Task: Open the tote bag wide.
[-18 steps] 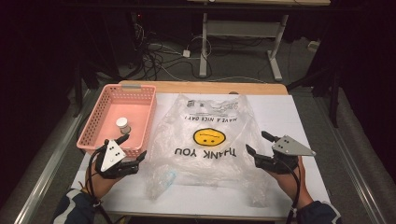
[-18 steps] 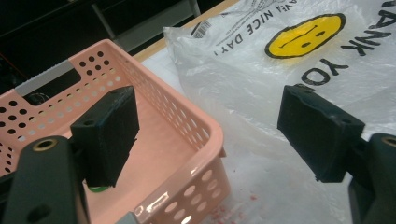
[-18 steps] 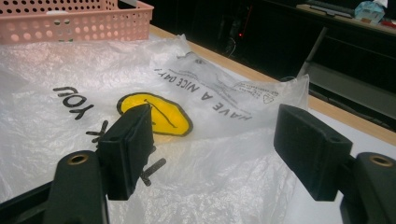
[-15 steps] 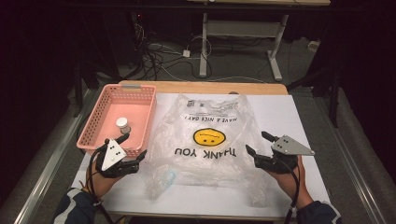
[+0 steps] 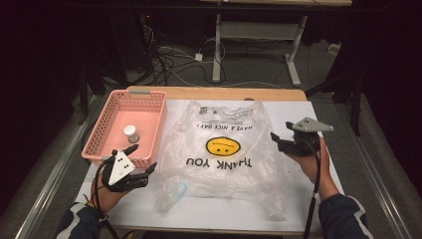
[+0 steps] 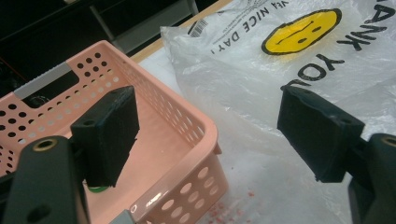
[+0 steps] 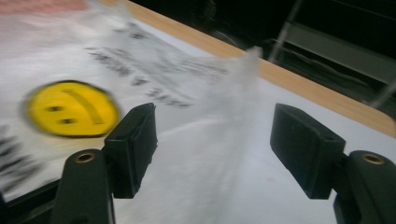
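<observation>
A clear plastic bag (image 5: 224,149) printed with a yellow smiley and "THANK YOU" lies flat on the white mat. A pink perforated basket (image 5: 149,99) stands at its left and holds a small white-capped jar (image 5: 131,133). My left gripper (image 5: 143,158) is open at the basket's near right corner, with nothing between its jaws. Its own view looks across the basket rim (image 6: 205,130) to the bag (image 6: 252,79). My right gripper (image 5: 280,132) is open beside the bag's right edge. In the blurred right gripper view, a raised fold of the bag (image 7: 243,93) stands between the open jaws (image 7: 212,149).
The white mat (image 5: 318,164) covers most of the wooden table (image 5: 214,93). Small red specks (image 6: 229,210) dot the mat by the basket. Beyond the far edge lie cables and desk legs (image 5: 216,45) on a dark floor.
My right gripper has moved away from the person, toward the upper right edge of the bag. The left gripper has stayed in place.
</observation>
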